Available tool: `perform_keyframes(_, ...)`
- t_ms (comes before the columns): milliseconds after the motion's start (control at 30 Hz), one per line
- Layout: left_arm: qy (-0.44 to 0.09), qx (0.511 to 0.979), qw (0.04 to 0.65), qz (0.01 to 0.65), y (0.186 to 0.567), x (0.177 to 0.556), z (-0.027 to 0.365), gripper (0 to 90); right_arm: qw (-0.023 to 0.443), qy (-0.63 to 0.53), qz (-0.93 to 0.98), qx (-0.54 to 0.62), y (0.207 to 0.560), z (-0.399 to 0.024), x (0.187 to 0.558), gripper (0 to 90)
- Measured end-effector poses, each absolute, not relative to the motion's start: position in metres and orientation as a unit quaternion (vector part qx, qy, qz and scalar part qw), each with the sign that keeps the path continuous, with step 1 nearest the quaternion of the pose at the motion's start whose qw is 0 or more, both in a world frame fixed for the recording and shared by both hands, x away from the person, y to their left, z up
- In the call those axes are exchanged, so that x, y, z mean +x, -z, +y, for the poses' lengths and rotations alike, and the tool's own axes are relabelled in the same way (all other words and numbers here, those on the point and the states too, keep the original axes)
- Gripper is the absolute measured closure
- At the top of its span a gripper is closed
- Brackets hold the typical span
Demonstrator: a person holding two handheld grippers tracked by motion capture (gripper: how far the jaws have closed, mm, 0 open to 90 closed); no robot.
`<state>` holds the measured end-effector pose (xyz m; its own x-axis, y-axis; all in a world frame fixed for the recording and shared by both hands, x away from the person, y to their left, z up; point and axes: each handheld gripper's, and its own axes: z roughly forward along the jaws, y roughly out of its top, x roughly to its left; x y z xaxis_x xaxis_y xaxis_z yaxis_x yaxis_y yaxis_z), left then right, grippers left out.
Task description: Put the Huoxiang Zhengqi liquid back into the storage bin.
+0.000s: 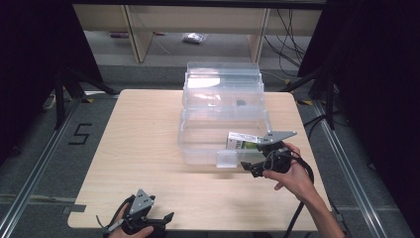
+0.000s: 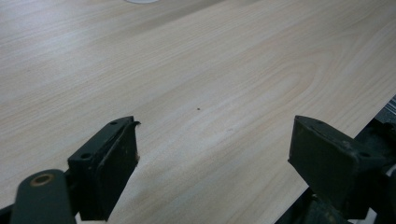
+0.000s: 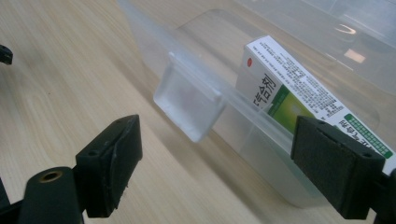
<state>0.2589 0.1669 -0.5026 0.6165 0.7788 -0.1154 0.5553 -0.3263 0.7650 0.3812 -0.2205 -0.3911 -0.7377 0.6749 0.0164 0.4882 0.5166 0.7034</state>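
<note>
A clear plastic bin (image 1: 198, 144) stands at the middle of the wooden table with its lid (image 1: 223, 79) swung up behind it. A white and green medicine box (image 1: 242, 141) leans inside the bin at its front right corner, tilted against the front wall. In the right gripper view the box (image 3: 289, 88) rises behind the bin's wall (image 3: 252, 140) beside the clear latch (image 3: 189, 105). My right gripper (image 1: 252, 159) (image 3: 219, 140) hangs open just outside that corner, holding nothing. My left gripper (image 1: 161, 223) (image 2: 217, 135) is open over bare wood at the table's near left edge.
The bin's latch (image 1: 227, 159) sticks out from the front wall toward my right gripper. A small dark spot (image 1: 241, 103) shows at the back of the bin. The table's edge (image 2: 385, 109) runs close to my left gripper. Shelves and cables lie on the floor beyond the table.
</note>
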Motion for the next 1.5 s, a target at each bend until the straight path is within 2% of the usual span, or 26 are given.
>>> perform_keyframes(667, -0.141, 0.802, 0.405, 0.416, 0.503, 0.259, 0.166, 14.9, 0.117, -0.380, 0.852, 0.341, 0.416, -0.219, 0.356, 16.4)
perform_keyframes(833, -0.138, 0.801, 0.409, 0.414, 0.503, 0.258, 0.166, 14.9, 0.127, -0.395, 0.848, 0.329, 0.423, -0.223, 0.352, 16.4)
perform_keyframes(1167, -0.139, 0.803, 0.407, 0.412, 0.502, 0.258, 0.166, 14.9, 0.110, -0.400, 0.840, 0.351, 0.442, -0.229, 0.337, 16.3)
perform_keyframes(1267, -0.139, 0.804, 0.406, 0.412, 0.502, 0.258, 0.166, 14.9, 0.120, -0.400, 0.843, 0.339, 0.447, -0.231, 0.336, 16.3)
perform_keyframes(1500, -0.139, 0.804, 0.406, 0.412, 0.502, 0.257, 0.166, 14.9, 0.104, -0.402, 0.839, 0.351, 0.459, -0.235, 0.329, 16.3)
